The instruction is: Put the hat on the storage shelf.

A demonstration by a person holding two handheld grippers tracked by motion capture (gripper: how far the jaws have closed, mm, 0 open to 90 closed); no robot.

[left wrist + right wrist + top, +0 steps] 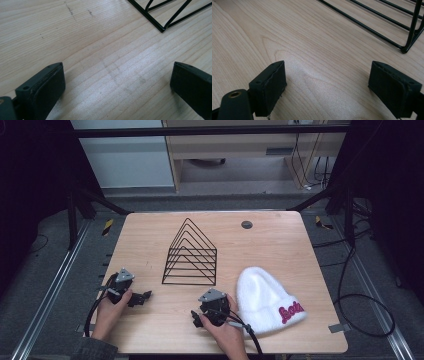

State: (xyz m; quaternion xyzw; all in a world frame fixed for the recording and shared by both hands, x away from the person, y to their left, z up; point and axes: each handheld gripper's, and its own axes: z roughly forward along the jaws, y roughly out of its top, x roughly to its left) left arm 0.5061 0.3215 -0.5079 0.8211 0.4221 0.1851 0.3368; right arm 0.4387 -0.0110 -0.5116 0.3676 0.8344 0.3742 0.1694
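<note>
— Both grippers sat at the near edge of the table [150, 340], nearest the camera. How did they stand against the wire rack [190, 254]?

— Left gripper [142, 297] lay just off the rack's near left corner, right gripper [196, 318] just in front of its near edge, neither touching it. Each had its jaws spread wide with nothing between them; in the left gripper view only bare wood showed between the pads [50, 85], and the same in the right gripper view [272, 82].

— And the thing to be handled?

— My guess was the white knit hat [265, 297], lying flat to the right of the rack and close beside the right hand [225, 327], its pink lettering on the cuff toward the near right corner. The rack stood upright near the table's middle.

— How should the pick have gone?

— I judged the right gripper should turn toward the hat and come down on the folded cuff, where the knit is thickest, pinching a good bunch so the soft fabric would not slip out. The left could have steadied the rack, which looked light enough to slide.
</note>
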